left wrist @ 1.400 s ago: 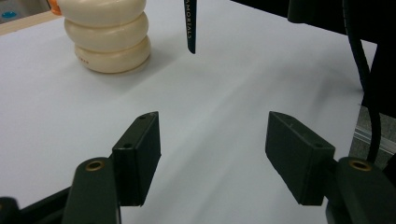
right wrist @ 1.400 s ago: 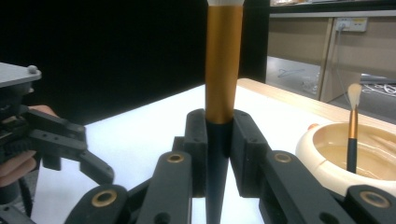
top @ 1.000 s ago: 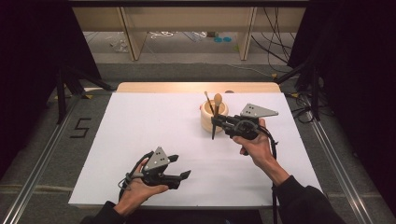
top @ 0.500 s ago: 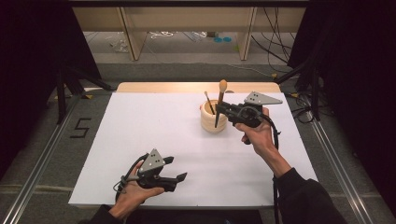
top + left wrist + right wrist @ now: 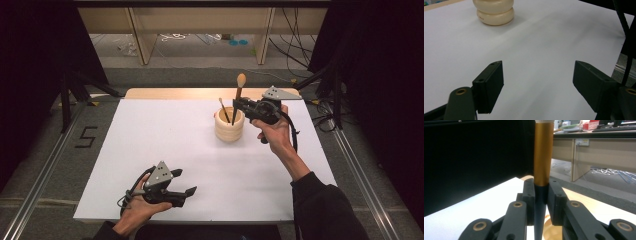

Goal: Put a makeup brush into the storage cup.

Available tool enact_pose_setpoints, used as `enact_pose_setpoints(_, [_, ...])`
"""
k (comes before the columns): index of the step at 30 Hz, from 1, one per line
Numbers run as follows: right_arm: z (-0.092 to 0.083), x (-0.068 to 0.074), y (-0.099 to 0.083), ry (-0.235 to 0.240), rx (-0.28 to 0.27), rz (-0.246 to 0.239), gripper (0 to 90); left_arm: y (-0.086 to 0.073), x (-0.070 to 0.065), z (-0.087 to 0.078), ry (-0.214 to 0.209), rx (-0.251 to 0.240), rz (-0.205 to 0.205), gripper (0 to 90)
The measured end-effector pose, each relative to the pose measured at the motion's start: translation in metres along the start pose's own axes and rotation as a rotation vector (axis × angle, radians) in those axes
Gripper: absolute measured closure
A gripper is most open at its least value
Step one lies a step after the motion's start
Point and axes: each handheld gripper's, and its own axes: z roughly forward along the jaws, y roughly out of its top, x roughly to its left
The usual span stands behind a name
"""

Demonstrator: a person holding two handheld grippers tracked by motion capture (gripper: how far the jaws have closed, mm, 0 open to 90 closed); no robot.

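High view: my right gripper point(image 5: 239, 103) pinches a makeup brush point(image 5: 238, 96) upright, its tip just over the cream holder point(image 5: 229, 127) below my jaws, beside a second brush point(image 5: 223, 110). Left gripper view: my left gripper point(image 5: 537, 82) rests wide apart — just been opening, nothing between. Right gripper view: jaws clamp the dark handle under the gold ferrule point(image 5: 543, 155) — a tilt could catch the rim and tip the holder.

The tabletop point(image 5: 150, 150) wears a matt white sheet, smooth like paper. The ribbed holder point(image 5: 229, 126) looks like pale, softly glossy wood. The brush point(image 5: 543, 157) has a brushed gold metal ferrule above a dark, satin handle. The jaws are matt black plastic.
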Motion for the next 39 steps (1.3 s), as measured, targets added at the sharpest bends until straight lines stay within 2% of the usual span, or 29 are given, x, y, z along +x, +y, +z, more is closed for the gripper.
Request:
enact_pose_setpoints(5, [0.006, -0.006, 0.003, -0.018, 0.0, 0.003, 78.3, -0.002, 0.0, -0.002, 0.007, -0.003, 0.009, 24.4])
enact_pose_setpoints(7, [0.009, -0.01, 0.004, -0.033, -0.01, -0.017, 78.3, -0.002, 0.0, -0.002, 0.006, -0.006, 0.011, 24.4])
enact_pose_setpoints(9, [0.013, -0.013, 0.004, -0.037, -0.017, -0.004, 78.3, -0.002, 0.0, -0.003, 0.005, -0.011, 0.018, 24.3])
enact_pose_setpoints(11, [0.017, -0.016, 0.003, -0.046, 0.003, 0.006, 78.3, -0.002, 0.0, -0.004, 0.006, -0.014, 0.02, 24.1])
enact_pose_setpoints(13, [0.02, -0.019, 0.002, -0.053, -0.005, 0.001, 78.3, -0.002, 0.0, -0.004, 0.006, -0.016, 0.027, 24.1])
enact_pose_setpoints(14, [0.022, -0.021, 0.0, -0.057, 0.003, 0.008, 78.3, -0.002, 0.001, -0.004, 0.006, -0.016, 0.041, 24.1])
enact_pose_setpoints(15, [0.023, -0.023, -0.001, -0.062, 0.005, 0.008, 78.2, -0.002, -0.001, -0.004, 0.008, -0.017, 0.014, 24.1])
enact_pose_setpoints(18, [0.027, -0.027, -0.004, -0.072, 0.014, 0.011, 78.3, -0.002, -0.002, -0.003, -0.014, -0.018, 0.004, 24.1])
enact_pose_setpoints(19, [0.029, -0.029, -0.006, -0.078, 0.01, 0.005, 78.3, -0.002, -0.002, -0.003, -0.005, -0.02, 0.006, 24.1])
enact_pose_setpoints(21, [0.032, -0.029, -0.008, -0.08, 0.028, 0.011, 78.3, -0.002, -0.003, -0.003, -0.003, -0.017, 0.002, 24.2])
enact_pose_setpoints(24, [0.035, -0.031, -0.012, -0.087, 0.043, 0.004, 78.3, -0.002, -0.002, -0.003, -0.001, -0.025, 0.02, 24.2])
enact_pose_setpoints(28, [0.039, -0.032, -0.017, -0.08, 0.052, 0.01, 78.2, -0.002, -0.002, -0.003, 0.006, -0.01, 0.013, 24.2])
enact_pose_setpoints(32, [0.043, -0.031, -0.021, -0.078, 0.061, 0.001, 78.2, -0.002, -0.002, -0.003, 0.007, -0.016, 0.011, 24.2])
enact_pose_setpoints(33, [0.044, -0.031, -0.024, -0.083, 0.067, -0.004, 78.2, -0.002, -0.002, -0.003, 0.006, -0.02, 0.024, 24.2])
enact_pose_setpoints(39, [0.05, -0.032, -0.034, -0.084, 0.112, 0.007, 78.1, -0.002, -0.001, -0.004, 0.009, -0.018, 0.023, 24.2])
